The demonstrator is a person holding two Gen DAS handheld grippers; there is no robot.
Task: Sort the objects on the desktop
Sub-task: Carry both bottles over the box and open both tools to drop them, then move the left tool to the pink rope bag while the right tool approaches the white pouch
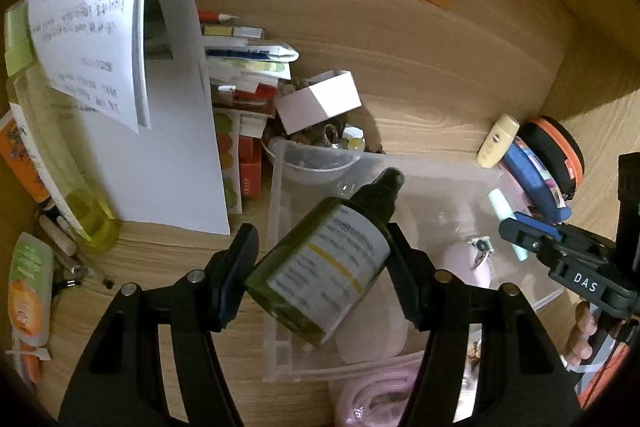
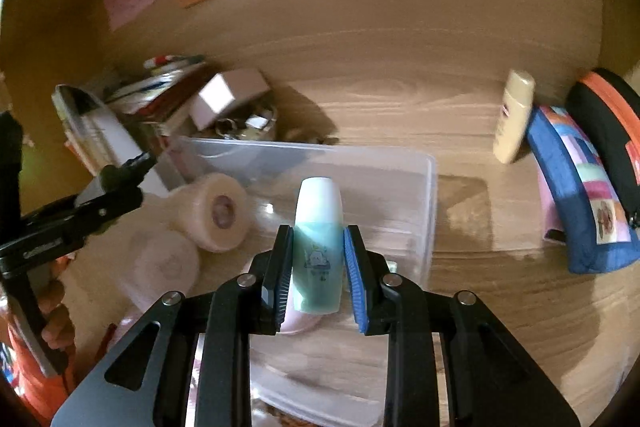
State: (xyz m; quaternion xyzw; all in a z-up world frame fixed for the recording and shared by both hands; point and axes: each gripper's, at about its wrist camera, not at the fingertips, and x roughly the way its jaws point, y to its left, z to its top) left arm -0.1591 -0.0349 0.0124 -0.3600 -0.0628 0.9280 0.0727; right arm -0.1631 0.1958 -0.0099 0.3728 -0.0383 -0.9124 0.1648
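We saw the wooden desk (image 1: 440, 75) filling both views, with a clear plastic bin (image 1: 460, 187) at lower centre of the left view. A white paper sheaf (image 1: 160, 131) stood at upper left. Our left gripper (image 1: 316, 267) clamped a dark green dropper bottle (image 1: 320, 267) tilted over the bin's near corner. Our right gripper (image 2: 316, 267) pinched a small mint tube (image 2: 318, 243) upright above the bin. We judged the bottle's round glass could roll out of the slanted grip, and the two tools, working close together, might collide over the bin.
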